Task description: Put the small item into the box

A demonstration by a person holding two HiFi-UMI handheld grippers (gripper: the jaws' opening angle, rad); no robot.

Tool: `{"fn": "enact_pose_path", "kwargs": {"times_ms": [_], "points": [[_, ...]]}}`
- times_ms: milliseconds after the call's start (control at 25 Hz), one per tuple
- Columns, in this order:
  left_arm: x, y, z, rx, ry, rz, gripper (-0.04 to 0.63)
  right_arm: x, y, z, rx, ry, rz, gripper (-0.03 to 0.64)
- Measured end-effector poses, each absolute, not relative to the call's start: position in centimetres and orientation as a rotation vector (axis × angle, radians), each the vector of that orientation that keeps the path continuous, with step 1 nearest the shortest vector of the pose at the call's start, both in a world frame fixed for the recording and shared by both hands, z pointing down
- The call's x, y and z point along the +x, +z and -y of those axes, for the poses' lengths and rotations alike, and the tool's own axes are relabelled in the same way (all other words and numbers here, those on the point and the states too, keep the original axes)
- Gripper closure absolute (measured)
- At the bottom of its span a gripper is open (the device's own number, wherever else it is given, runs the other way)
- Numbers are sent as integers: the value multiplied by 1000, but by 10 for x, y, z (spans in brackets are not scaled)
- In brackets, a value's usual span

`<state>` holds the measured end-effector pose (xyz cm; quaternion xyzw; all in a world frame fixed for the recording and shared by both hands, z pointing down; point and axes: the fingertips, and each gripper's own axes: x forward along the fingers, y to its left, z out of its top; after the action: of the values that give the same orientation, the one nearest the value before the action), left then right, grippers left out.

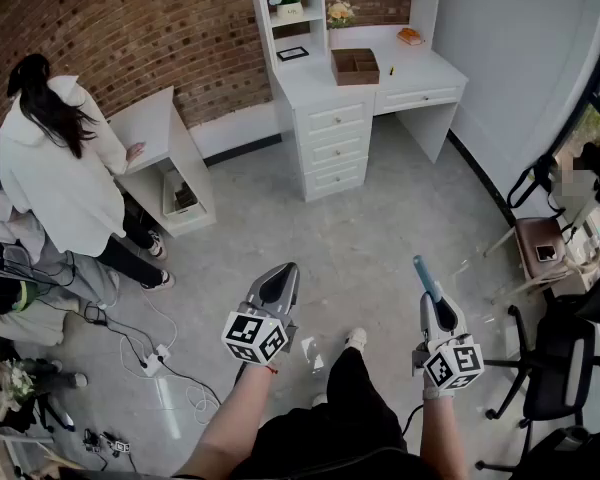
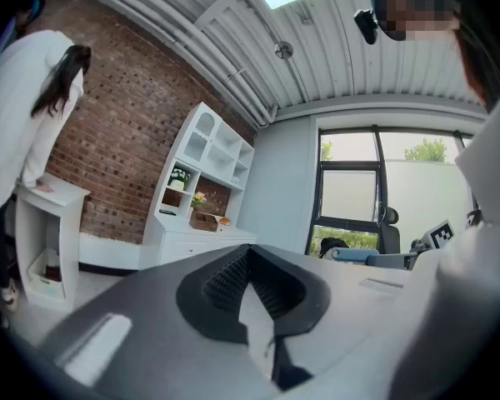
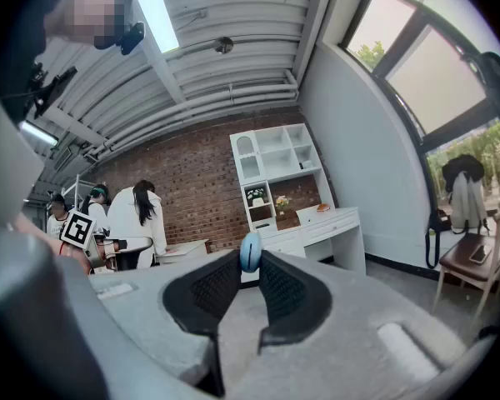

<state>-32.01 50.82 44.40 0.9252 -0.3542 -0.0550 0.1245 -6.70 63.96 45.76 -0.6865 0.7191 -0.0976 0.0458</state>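
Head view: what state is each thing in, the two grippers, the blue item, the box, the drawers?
left gripper: shut, empty.
right gripper: shut on blue item.
blue item: pinched at the jaw tips.
box: open on top.
drawers: shut.

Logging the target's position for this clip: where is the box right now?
In the head view, the brown compartmented box sits on the white desk at top centre, between a black-framed card and a small orange item.
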Motion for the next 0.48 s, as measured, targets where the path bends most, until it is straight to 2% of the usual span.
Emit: {"fn": "enact_pose_path", "kwargs": {"times_ms": [480], "points": [[-272,439,-400,2683,-115,1092,597,-11,456,-531,-2079,-329,-2213,552]]}}
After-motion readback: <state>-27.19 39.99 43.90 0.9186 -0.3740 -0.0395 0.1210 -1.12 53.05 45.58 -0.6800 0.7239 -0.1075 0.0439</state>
